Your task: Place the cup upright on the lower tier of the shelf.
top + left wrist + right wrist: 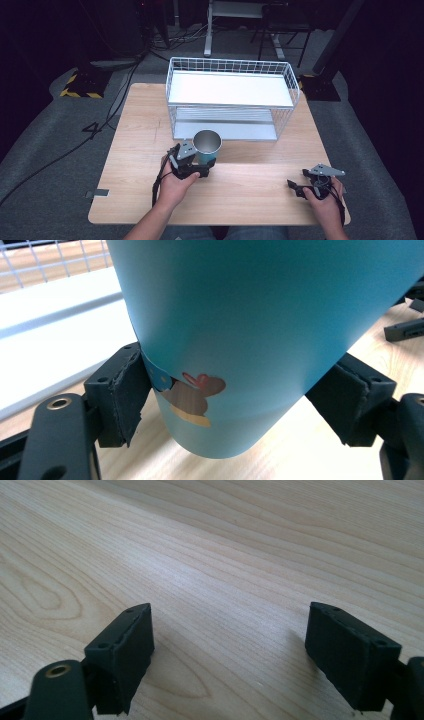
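Blue cup (250, 330) clamped by left hand-held gripper (196, 169), rim cropped, base seemingly lifted, right hand-held gripper (227, 655) spread empty

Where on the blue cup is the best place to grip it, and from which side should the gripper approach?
Grip the blue cup low on its smooth, tapered wall, coming level from the person's side, as the left gripper does. It stands upright with an open top, so both pads sit flat on opposite sides.

Dim room with grey carpet floor (40, 150), black cables (107, 112), a white desk frame (210, 30) and a hazard-striped base (82, 82).
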`<control>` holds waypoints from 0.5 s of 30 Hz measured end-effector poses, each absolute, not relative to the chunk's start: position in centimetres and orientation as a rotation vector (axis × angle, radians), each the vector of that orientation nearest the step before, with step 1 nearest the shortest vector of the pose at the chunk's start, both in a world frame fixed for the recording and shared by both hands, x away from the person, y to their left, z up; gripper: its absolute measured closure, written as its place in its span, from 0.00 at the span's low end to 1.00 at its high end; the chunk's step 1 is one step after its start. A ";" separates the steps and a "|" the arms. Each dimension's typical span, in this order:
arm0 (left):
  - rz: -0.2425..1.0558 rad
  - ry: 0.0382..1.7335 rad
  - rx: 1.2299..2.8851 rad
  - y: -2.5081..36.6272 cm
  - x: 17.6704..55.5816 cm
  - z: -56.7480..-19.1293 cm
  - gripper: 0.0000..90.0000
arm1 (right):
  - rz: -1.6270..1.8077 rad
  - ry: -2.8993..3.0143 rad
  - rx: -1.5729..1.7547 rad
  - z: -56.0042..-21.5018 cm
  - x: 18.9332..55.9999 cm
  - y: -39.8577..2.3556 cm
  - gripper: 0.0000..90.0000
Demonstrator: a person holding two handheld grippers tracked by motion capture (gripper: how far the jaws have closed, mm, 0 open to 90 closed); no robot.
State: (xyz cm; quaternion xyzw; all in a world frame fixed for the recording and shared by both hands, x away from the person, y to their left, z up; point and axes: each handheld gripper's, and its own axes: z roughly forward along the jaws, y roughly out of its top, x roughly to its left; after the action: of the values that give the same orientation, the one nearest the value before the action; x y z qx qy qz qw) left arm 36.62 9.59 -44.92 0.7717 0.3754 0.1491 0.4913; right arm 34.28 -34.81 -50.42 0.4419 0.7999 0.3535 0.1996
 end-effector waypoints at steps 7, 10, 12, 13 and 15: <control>0.359 0.903 1.868 8.5 38.1 -44.7 0.24 | 0.988 2.236 1.236 -50.4 34.3 -34.8 0.22; 0.360 0.899 1.855 8.1 38.6 -44.7 0.24 | 0.991 2.237 1.236 -50.4 34.3 -34.8 0.22; 0.352 0.906 1.844 7.9 39.0 -44.9 0.24 | 0.989 2.236 1.234 -50.4 34.3 -34.8 0.22; 0.346 0.910 1.845 7.8 39.3 -45.0 0.24 | 0.989 2.236 1.236 -50.4 34.3 -34.8 0.22; 0.355 0.914 1.849 7.6 39.7 -45.1 0.24 | 0.991 2.237 1.236 -50.4 34.3 -34.8 0.22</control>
State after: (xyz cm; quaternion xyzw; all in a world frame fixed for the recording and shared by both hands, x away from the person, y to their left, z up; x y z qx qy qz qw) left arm 39.69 7.62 -45.11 0.7647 0.3782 0.1466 0.5007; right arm 34.30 -34.82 -50.43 0.4420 0.7998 0.3542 0.1989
